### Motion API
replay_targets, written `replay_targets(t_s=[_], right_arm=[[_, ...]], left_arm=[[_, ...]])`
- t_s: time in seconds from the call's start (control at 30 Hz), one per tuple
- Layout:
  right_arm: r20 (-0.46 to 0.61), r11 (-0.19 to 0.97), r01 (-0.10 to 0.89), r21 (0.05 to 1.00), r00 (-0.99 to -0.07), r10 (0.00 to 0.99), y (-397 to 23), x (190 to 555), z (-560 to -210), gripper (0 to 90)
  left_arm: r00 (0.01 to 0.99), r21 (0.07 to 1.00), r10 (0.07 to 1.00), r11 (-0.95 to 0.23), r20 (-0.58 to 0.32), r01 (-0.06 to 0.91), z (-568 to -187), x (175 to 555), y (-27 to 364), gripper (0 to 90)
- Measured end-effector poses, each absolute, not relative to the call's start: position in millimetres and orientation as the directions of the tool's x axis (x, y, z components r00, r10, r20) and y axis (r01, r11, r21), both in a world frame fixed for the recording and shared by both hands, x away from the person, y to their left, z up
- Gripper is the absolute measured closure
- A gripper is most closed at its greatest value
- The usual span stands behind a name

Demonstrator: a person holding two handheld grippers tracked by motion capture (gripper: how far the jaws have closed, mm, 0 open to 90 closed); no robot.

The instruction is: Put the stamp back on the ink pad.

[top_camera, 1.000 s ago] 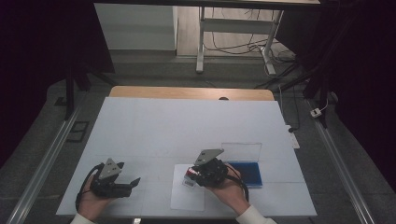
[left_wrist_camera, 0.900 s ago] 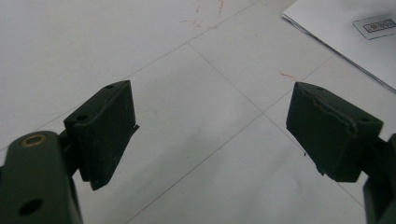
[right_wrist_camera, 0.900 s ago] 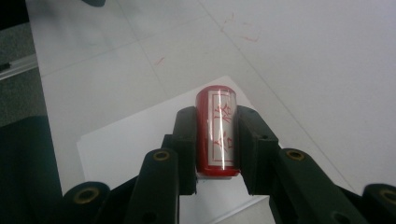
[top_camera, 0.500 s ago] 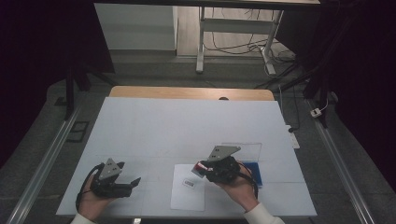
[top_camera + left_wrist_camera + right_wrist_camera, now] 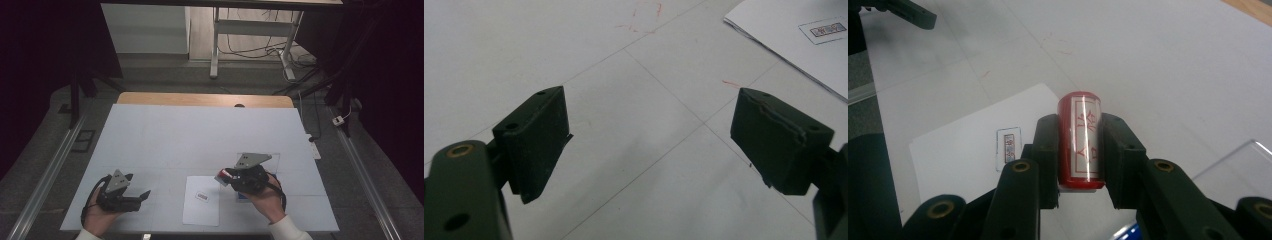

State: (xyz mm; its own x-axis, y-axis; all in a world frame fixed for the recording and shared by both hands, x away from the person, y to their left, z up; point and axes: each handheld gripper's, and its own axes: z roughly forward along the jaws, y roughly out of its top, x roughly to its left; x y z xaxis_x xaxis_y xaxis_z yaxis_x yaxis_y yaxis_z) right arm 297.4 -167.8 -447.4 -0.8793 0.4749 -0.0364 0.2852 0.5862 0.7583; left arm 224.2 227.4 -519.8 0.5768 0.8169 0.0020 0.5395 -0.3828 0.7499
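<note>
White tabletop point(image 5: 200, 130) under dim room light: the right gripper point(image 5: 1079, 145) clamps a red stamp point(image 5: 1079, 137) just above the paper sheet point(image 5: 201, 207) with its small printed mark point(image 5: 202, 196); off to the side, the left gripper point(image 5: 651, 137) rests with jaws wide, holding nothing

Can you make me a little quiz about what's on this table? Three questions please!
1. True or false: the right hand-held gripper is shut on the red stamp.
2. What lies on the white table between the two hands? A) a sheet of paper B) a spoon C) a green cup
3. Fill in: the left hand-held gripper has its jaws ____ with nothing between them.

Key:
1. True. Both jaws press on the stamp's sides.
2. A, the sheet of paper, with a small printed box on it.
3. Open. Bare table shows between them.
</note>
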Motion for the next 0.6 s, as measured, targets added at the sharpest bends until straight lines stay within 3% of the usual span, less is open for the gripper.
replay_targets(t_s=[0.6], right_arm=[[-0.037, 0.553, 0.307, 0.774, -0.851, 0.523, -197.5, 299.9, -437.2, 70.1]], left_arm=[[0.579, 0.751, 0.815, -0.385, 0.005, 0.536, -519.9, 223.8, 227.0, 15.9]])
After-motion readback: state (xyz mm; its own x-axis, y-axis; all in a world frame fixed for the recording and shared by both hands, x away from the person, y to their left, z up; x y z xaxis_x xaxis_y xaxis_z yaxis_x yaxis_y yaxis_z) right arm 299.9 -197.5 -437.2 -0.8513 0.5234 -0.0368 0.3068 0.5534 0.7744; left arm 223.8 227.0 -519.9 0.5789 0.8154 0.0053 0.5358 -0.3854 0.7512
